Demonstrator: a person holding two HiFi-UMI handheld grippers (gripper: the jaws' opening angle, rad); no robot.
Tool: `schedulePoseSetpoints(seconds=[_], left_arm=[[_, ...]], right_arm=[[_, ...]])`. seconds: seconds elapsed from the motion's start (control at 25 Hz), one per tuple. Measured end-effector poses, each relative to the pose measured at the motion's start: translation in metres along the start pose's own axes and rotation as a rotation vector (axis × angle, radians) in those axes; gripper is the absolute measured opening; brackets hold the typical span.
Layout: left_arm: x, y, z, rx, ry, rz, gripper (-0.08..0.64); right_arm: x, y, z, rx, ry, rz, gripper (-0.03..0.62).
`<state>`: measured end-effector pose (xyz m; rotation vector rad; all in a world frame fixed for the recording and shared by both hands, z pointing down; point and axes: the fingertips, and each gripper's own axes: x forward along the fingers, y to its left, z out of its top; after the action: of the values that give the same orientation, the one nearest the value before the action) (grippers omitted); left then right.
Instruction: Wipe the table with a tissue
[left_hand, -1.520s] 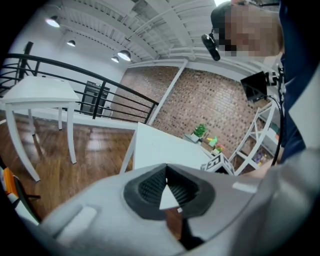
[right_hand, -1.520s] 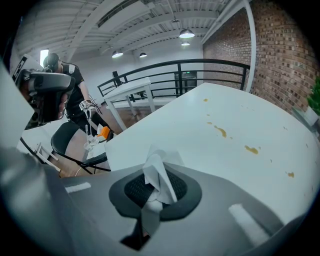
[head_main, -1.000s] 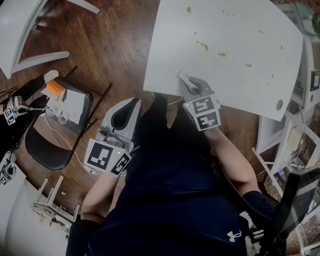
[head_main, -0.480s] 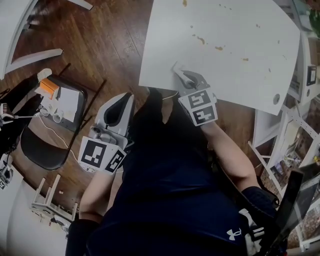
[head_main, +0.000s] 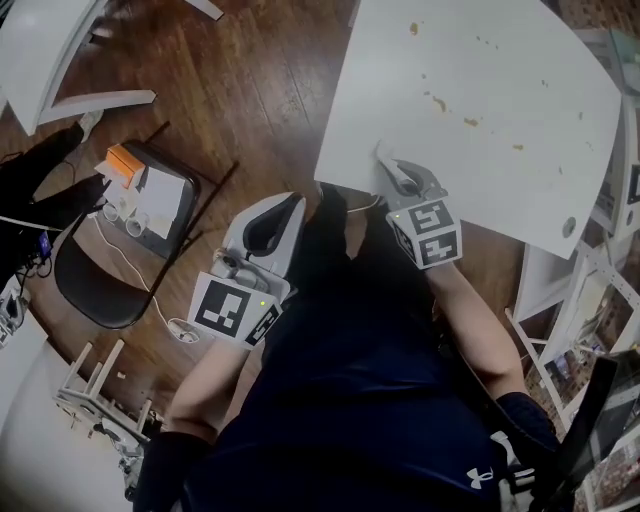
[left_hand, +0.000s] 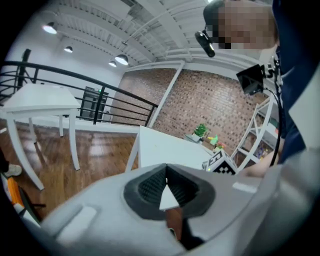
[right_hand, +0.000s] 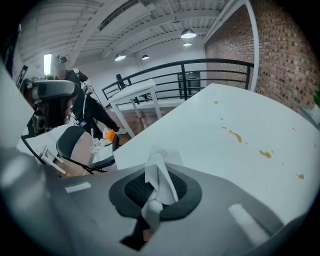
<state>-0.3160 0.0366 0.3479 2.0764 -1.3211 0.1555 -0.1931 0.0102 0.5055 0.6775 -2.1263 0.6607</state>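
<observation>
The white table (head_main: 520, 80) carries several brown stains (head_main: 440, 103) across its far half. My right gripper (head_main: 397, 172) sits at the table's near edge, shut on a crumpled white tissue (head_main: 384, 158). In the right gripper view the tissue (right_hand: 159, 177) sticks up from between the dark pads of the right gripper (right_hand: 156, 189), and the stains (right_hand: 235, 136) lie ahead on the table (right_hand: 200, 130). My left gripper (head_main: 280, 208) hangs over the wooden floor left of the table. In its own view the left gripper (left_hand: 167, 189) is shut and holds nothing.
A black folding chair (head_main: 95, 285) stands at the left with an orange box (head_main: 124, 163) and white papers (head_main: 162, 190) on it. Another white table (head_main: 40, 60) is at the top left. White shelving (head_main: 585, 280) stands at the right, a small white rack (head_main: 100, 395) at the bottom left.
The head view has swung a little. Both grippers keep about the same place relative to the table, the right one still holding the tissue at the near edge.
</observation>
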Motion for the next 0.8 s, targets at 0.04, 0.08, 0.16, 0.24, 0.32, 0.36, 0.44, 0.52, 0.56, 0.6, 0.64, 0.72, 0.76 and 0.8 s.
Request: schedulePoseSetpoints(seconds=[0.04,0.08,0.16,0.24,0.32,0.36,0.44,0.52,0.56,0.6,0.64,0.72,0.76,0.8], left_arm=[[0.0,-0.002,0.001,0.026,-0.002,-0.003,0.003],[0.0,-0.004,0.002,0.05,-0.003,-0.009,0.003],[0.001,-0.011,0.003,0.086,-0.002,-0.03,0.003],[0.005,-0.018,0.004,0.107,0.004,-0.066,0.003],[0.01,-0.026,0.001,0.131,0.025,-0.109,0.005],[0.012,-0.031,-0.002,0.152,0.04,-0.133,0.01],[0.017,-0.045,-0.005,0.199,0.058,-0.183,0.043],[0.024,-0.062,-0.001,0.239,0.053,-0.231,0.069],[0.028,-0.071,0.003,0.255,0.042,-0.256,0.075],[0.031,-0.08,0.008,0.266,0.029,-0.284,0.077],[0.033,-0.09,0.014,0.273,0.016,-0.312,0.077],[0.033,-0.112,0.024,0.274,-0.002,-0.361,0.084],[0.032,-0.123,0.03,0.271,-0.01,-0.379,0.087],[0.031,-0.134,0.034,0.271,-0.02,-0.391,0.087]], right_arm=[[-0.002,0.002,0.003,0.017,-0.023,0.016,0.012],[-0.006,0.003,0.007,0.039,-0.048,0.032,0.012],[-0.015,0.004,0.013,0.083,-0.097,0.059,0.012],[-0.028,0.004,0.021,0.114,-0.148,0.076,0.012],[-0.042,0.003,0.029,0.137,-0.199,0.088,0.012],[-0.051,0.003,0.034,0.15,-0.225,0.096,0.012],[-0.069,0.001,0.041,0.182,-0.272,0.109,0.012],[-0.089,-0.003,0.046,0.202,-0.315,0.096,0.012],[-0.1,-0.007,0.048,0.205,-0.336,0.077,0.012],[-0.111,-0.01,0.049,0.206,-0.356,0.054,0.012],[-0.122,-0.013,0.05,0.207,-0.376,0.033,0.012],[-0.146,-0.017,0.047,0.213,-0.409,-0.002,0.012],[-0.158,-0.018,0.043,0.216,-0.425,-0.015,0.012],[-0.17,-0.02,0.039,0.217,-0.441,-0.028,0.012]])
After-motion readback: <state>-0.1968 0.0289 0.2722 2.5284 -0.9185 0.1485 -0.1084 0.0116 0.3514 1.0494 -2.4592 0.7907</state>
